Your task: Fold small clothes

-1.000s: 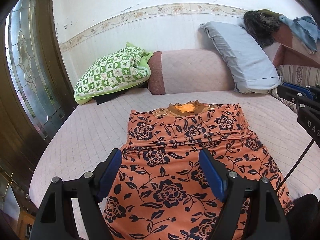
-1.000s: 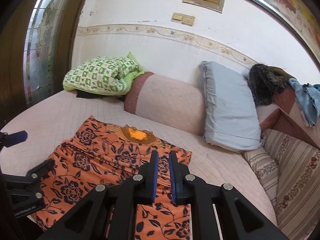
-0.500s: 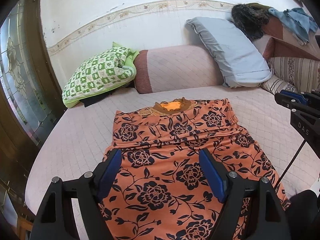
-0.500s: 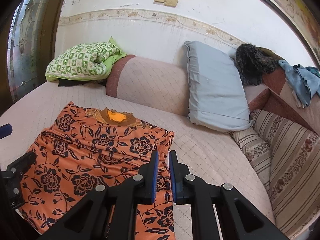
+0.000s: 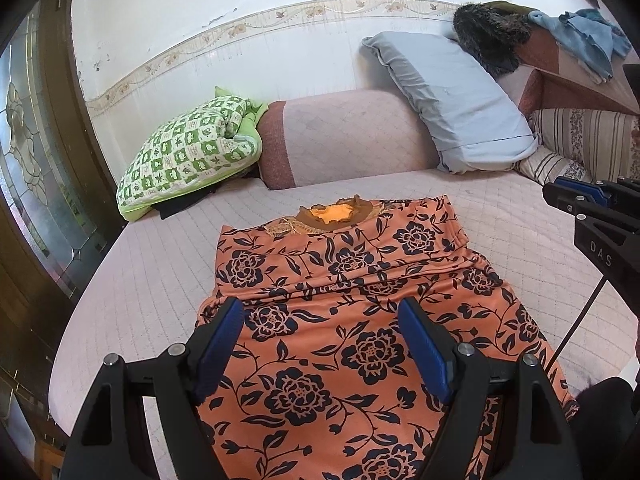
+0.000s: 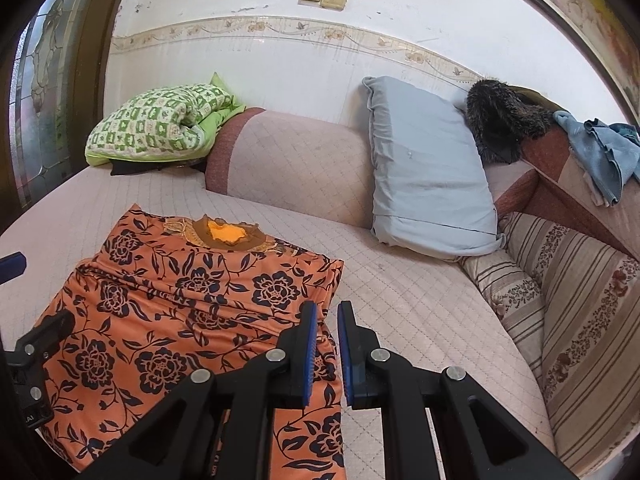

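Orange flowered dress point(image 5: 352, 320) is lying flat on the pink quilted bed point(image 6: 420, 300), collar toward the bolster point(image 6: 296, 168), bare cover showing along both side edges. Left gripper point(image 5: 320, 344) is hovering over its middle, jaws wide and empty. Right gripper point(image 6: 324, 348) is hanging above the dress's right edge, jaws nearly together, gripping nothing.

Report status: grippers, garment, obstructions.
Left gripper open above garment, holding nothing. Right gripper shut, empty, at its right edge. Garment flat on bed, sleeves folded in. Nothing in the way.

Bright, sharp; perhaps window-lit; edges warped.
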The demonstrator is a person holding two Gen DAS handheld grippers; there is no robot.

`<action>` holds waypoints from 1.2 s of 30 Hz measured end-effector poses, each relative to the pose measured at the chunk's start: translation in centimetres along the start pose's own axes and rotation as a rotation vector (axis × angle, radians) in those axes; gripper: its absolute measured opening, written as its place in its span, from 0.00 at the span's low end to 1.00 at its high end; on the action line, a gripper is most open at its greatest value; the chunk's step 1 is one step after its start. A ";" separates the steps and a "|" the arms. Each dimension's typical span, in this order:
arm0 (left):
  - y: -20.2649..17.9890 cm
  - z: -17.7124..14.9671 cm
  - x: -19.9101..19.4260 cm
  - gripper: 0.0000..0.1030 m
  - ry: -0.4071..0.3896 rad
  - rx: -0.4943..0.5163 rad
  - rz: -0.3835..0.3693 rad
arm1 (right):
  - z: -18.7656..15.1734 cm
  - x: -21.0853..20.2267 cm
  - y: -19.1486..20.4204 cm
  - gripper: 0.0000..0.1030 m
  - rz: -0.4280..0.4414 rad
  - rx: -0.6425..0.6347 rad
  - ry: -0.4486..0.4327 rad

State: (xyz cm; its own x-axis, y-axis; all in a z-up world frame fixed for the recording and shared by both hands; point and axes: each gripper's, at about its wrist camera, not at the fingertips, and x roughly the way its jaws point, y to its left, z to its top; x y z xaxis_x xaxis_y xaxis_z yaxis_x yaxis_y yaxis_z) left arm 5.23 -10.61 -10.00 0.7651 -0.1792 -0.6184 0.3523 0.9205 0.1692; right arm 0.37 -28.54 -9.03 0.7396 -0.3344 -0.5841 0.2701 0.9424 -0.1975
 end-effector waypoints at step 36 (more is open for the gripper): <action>-1.1 0.5 -1.2 0.78 -0.036 0.012 -0.036 | 0.5 -1.5 -0.5 0.12 -0.012 -0.006 -0.031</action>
State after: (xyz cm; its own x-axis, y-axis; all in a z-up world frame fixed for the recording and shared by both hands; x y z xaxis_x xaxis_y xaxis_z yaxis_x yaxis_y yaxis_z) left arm 4.24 -11.59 -9.05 0.7705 -0.2246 -0.5965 0.3863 0.9090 0.1567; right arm -0.54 -28.56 -7.68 0.7552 -0.3461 -0.5567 0.2756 0.9382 -0.2094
